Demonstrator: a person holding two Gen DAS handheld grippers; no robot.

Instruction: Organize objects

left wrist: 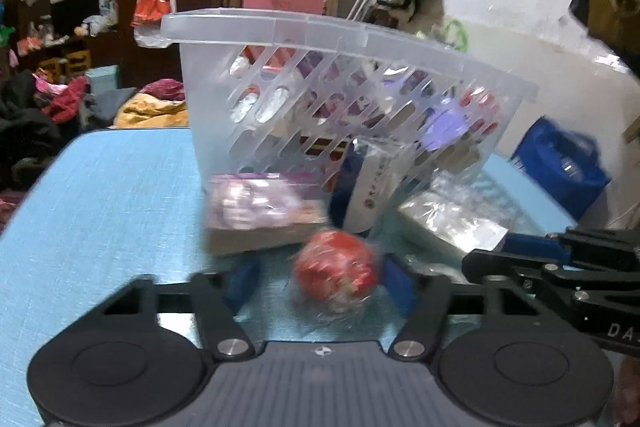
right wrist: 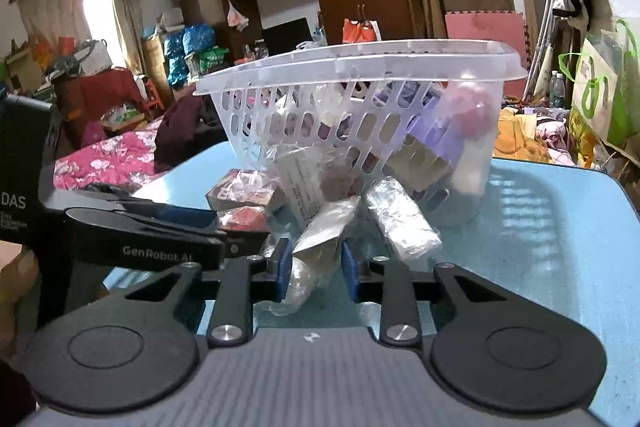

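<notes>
A red ball in clear wrap [left wrist: 336, 273] lies on the light blue table [left wrist: 100, 187], between the blue pads of my left gripper [left wrist: 320, 283]. The right pad is at the ball and the left pad stands a little off it, so the jaws are open. The picture is blurred. My right gripper [right wrist: 316, 267] is shut on a crumpled clear plastic packet [right wrist: 316, 247] low over the table. A clear slotted basket [right wrist: 360, 63] stands tilted just behind both grippers, with several items inside, among them a purple box [right wrist: 436, 135] and a pink ball [right wrist: 472, 107].
In front of the basket lie a pink-purple box [left wrist: 260, 211], a white and blue pack [left wrist: 372, 187], a silver wrapped block [right wrist: 404, 219] and a clear-wrapped packet [left wrist: 452, 219]. A blue bag [left wrist: 560, 167] sits beyond the table's right edge. Clothes and clutter fill the room behind.
</notes>
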